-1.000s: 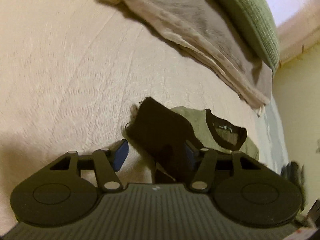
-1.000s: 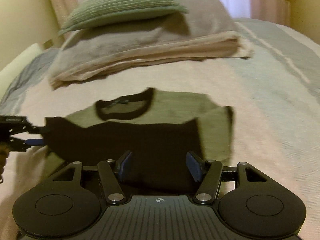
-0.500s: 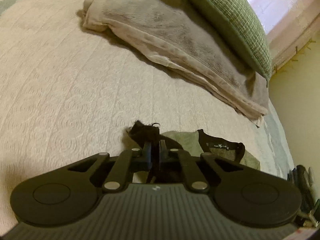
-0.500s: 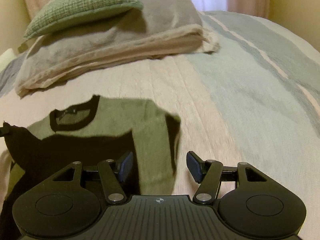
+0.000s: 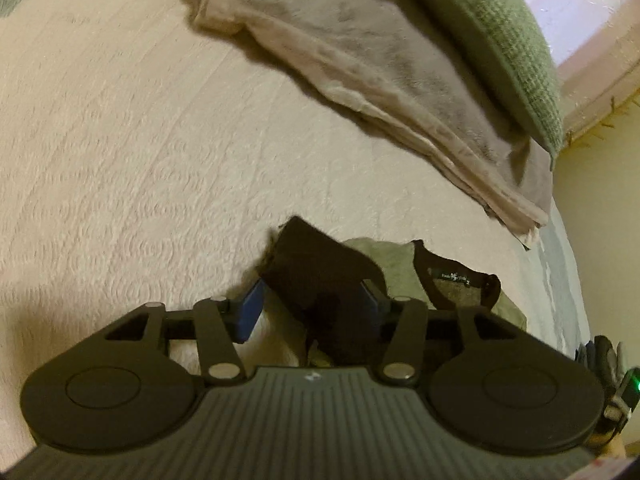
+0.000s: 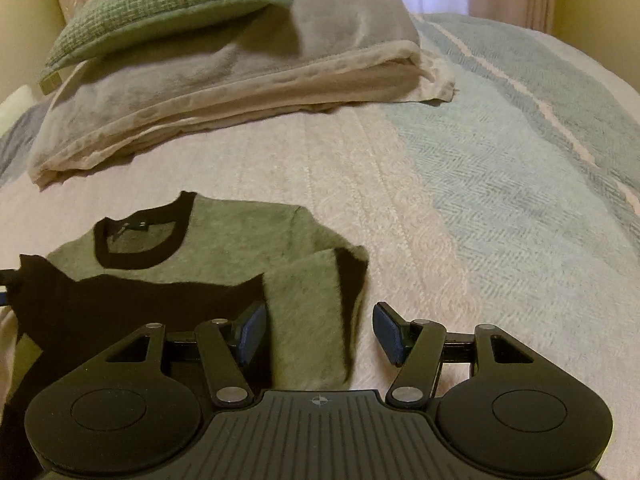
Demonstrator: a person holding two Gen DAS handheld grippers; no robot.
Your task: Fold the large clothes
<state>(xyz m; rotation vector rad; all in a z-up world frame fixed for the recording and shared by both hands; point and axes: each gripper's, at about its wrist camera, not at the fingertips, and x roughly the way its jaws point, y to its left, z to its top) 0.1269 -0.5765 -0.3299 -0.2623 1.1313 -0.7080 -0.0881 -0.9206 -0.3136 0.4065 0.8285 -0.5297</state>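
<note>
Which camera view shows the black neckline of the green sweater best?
The right wrist view: the whole neckline is visible there, lying flat on the sweater. The left wrist view shows the neckline only edge-on, near the frame's side.

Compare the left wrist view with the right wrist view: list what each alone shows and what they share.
Only the left wrist view: the left gripper, jaws just reopened, with the sweater's black corner between them, unpinched.

Only the right wrist view: the right gripper, open over the folded-in green sleeve, and the blue striped bedspread.

Both: the green sweater, the folded blanket and the green pillow.
</note>
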